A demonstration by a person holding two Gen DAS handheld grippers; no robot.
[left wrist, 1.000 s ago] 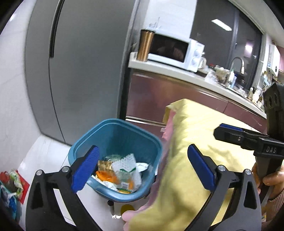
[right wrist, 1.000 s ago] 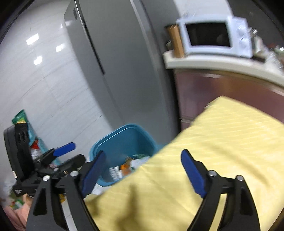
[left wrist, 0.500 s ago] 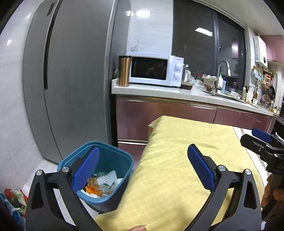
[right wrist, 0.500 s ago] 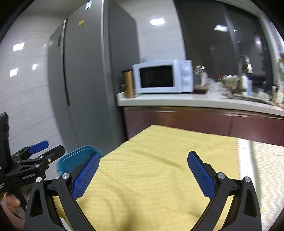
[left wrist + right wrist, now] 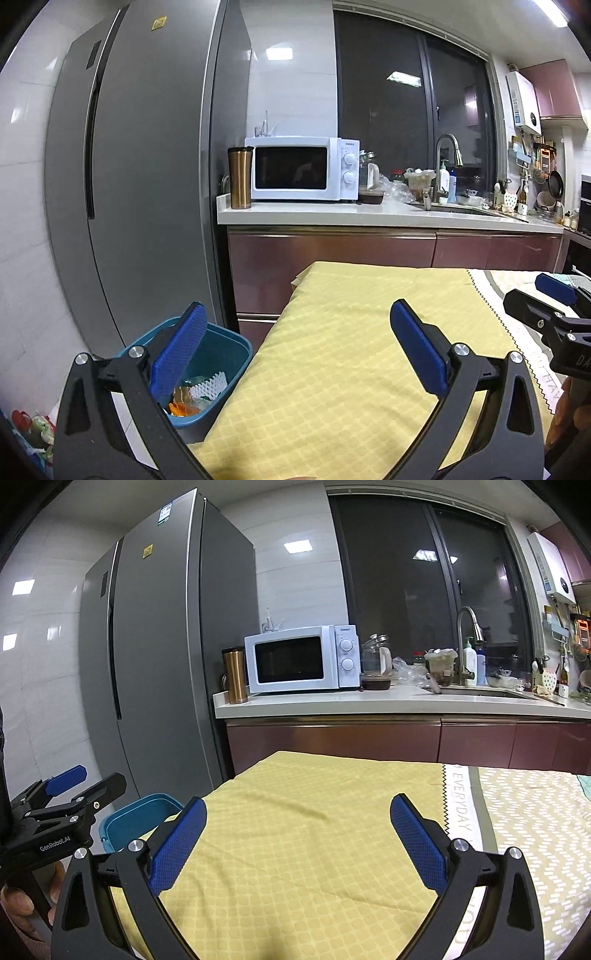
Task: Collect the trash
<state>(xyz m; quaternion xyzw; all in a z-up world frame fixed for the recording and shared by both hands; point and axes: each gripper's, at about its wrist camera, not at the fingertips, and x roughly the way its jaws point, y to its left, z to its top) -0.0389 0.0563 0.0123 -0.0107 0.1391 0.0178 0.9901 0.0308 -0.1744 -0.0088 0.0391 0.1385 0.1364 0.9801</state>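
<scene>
A blue trash bin [image 5: 225, 354] stands on the floor beside the table's left end, holding crumpled wrappers and orange scraps [image 5: 192, 393]. In the right wrist view only the bin's rim [image 5: 140, 816] shows past the cloth. My left gripper [image 5: 295, 354] is open and empty, over the yellow tablecloth [image 5: 351, 350] near its left edge. My right gripper [image 5: 295, 842] is open and empty too, above the yellow cloth [image 5: 303, 830]. Each gripper shows in the other's view: the right one [image 5: 554, 310] at the right edge, the left one [image 5: 66, 794] at the left edge.
A grey fridge [image 5: 140, 184] stands behind the bin. A counter [image 5: 369, 216] carries a white microwave [image 5: 299, 168], a copper tumbler [image 5: 240, 177], jars and a sink tap [image 5: 447, 158]. A patterned cloth [image 5: 535, 830] lies right of the yellow one. Bags [image 5: 29, 428] sit on the floor at left.
Both grippers have swung up and to the right, away from the bin and toward the table and counter. The bin has slid to the lower left of both views.
</scene>
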